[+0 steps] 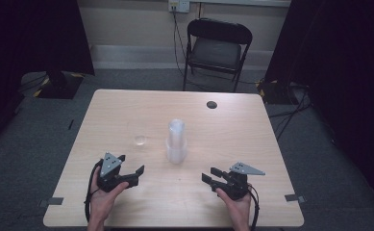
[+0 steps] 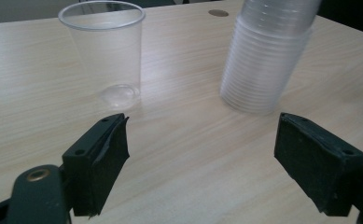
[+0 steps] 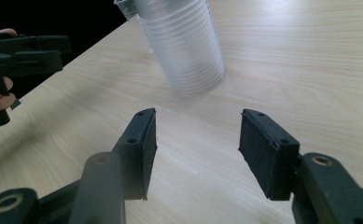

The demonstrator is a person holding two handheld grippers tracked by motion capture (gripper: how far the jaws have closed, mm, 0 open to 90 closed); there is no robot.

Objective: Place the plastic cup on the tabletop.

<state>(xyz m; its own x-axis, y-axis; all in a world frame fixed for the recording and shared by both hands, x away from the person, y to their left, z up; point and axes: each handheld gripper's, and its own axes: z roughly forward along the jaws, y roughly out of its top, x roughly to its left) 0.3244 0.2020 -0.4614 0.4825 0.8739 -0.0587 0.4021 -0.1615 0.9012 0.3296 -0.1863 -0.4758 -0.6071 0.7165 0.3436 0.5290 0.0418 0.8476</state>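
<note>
The person's left hand (image 1: 104, 191) comes in from 6 o'clock and holds the left gripper (image 1: 131, 164), whose jaws stand wide apart and point toward 2 o'clock. The right hand (image 1: 236, 199) also enters from 6 o'clock, holding the right gripper (image 1: 211, 175), jaws parted and aimed toward 10 o'clock. A grey plate sits on top of each gripper. The two grippers are well apart, angled inward toward each other, and nothing lies between either pair of jaws.

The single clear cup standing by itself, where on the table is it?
In the high view the single cup stands upright left of the cup stack, apart from it, just beyond the left gripper.
</note>
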